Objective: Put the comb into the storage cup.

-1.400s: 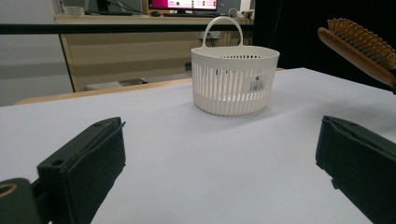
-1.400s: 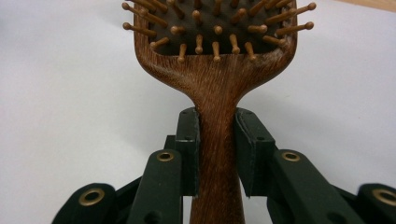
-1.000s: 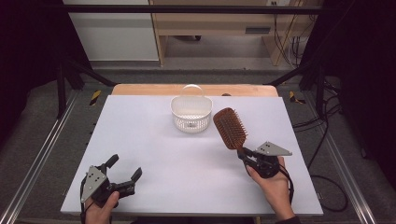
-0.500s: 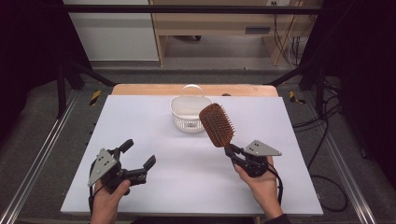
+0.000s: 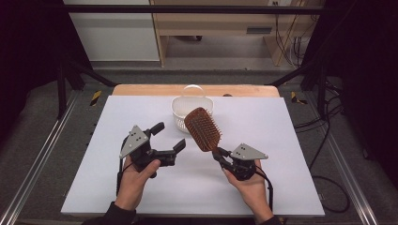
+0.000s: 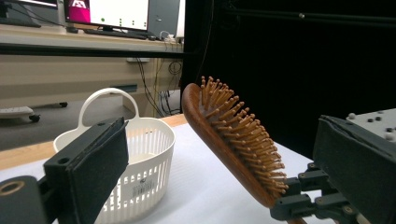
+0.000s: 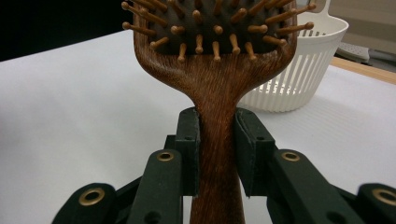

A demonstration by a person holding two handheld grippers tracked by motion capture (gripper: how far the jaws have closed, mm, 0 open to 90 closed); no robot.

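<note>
High view down over table (image 5: pixel 281 140), gripper views low, close, both facing hairbrush (image 6: pixel 233 135) and basket (image 7: pixel 299 79)

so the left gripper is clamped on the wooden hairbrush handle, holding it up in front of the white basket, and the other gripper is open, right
Not quite: the right gripper is the one clamped on the wooden hairbrush handle, as the right gripper view shows, with a jaw on each side. It is held up in front of the white basket, and the left gripper is the open one, as the high view shows.
</note>
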